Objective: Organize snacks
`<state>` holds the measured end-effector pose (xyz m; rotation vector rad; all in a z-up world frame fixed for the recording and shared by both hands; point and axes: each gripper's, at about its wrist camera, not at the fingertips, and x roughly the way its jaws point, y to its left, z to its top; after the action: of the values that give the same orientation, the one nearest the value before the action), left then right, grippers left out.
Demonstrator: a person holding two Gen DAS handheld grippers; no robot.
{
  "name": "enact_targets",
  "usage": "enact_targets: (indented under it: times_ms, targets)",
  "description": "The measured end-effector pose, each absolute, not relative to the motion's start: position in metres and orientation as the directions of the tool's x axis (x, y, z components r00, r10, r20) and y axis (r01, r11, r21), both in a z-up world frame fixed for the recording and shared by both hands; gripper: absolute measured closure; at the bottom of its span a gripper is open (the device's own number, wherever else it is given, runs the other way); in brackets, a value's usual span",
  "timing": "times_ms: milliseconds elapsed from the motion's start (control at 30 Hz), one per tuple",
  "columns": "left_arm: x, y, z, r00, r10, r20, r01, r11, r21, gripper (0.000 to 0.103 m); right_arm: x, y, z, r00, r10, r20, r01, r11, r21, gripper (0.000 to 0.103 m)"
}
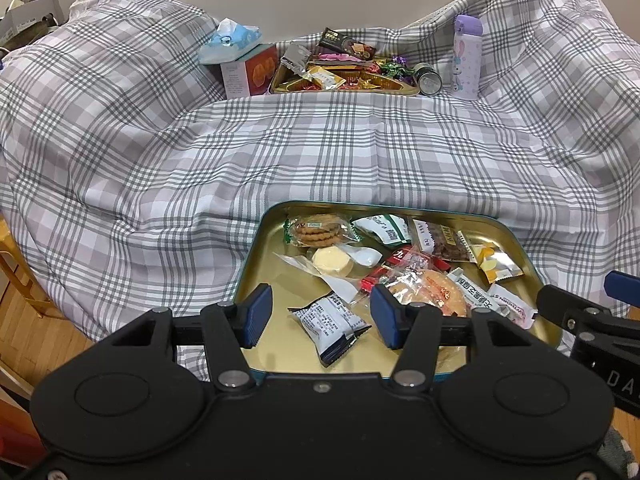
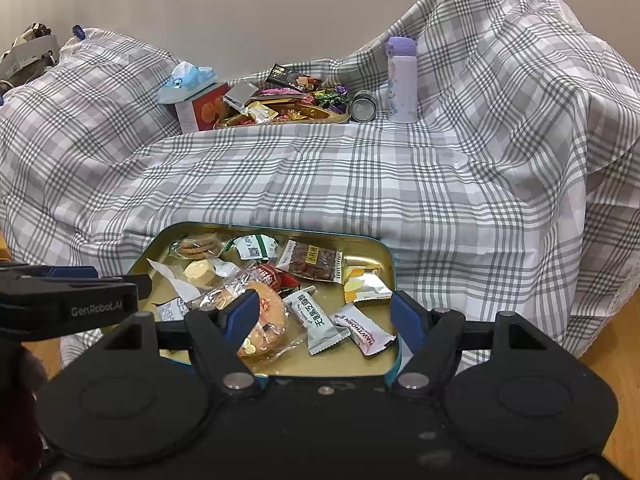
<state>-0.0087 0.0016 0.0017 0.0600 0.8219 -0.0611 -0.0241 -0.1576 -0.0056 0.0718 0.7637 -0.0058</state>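
We hold the left tool (image 1: 318, 318) spread wide and empty just above a small dark-printed white packet (image 1: 330, 326) at the near left of the tin tray (image 1: 256, 248), so the packet lies in the gap, likely to be picked. To its right the right tool (image 2: 324, 316) also hangs wide and empty over the big round cake in clear wrap (image 2: 260, 320) and the grey-white packet (image 2: 320, 320), near the pink-ended sweet (image 2: 362, 330). The wrapped snacks lie loose in this near tray on the cloth-covered worktop (image 2: 360, 184), with more heaped in the gold tray (image 2: 320, 114) at the back; whether we are filling or emptying the near tray we cannot tell.
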Motion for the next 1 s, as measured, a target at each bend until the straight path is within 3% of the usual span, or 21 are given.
enact_targets:
  times_ms: [1000]
  targets:
    - [-0.0084,0.0029,-0.0002,0.671,-0.034,-0.741,0.073,0.997,0.021,0.044,-0.0236,-0.1567,-0.0079,0.715,0.034,-0.698,0.022,0.997,0.071,0.029]
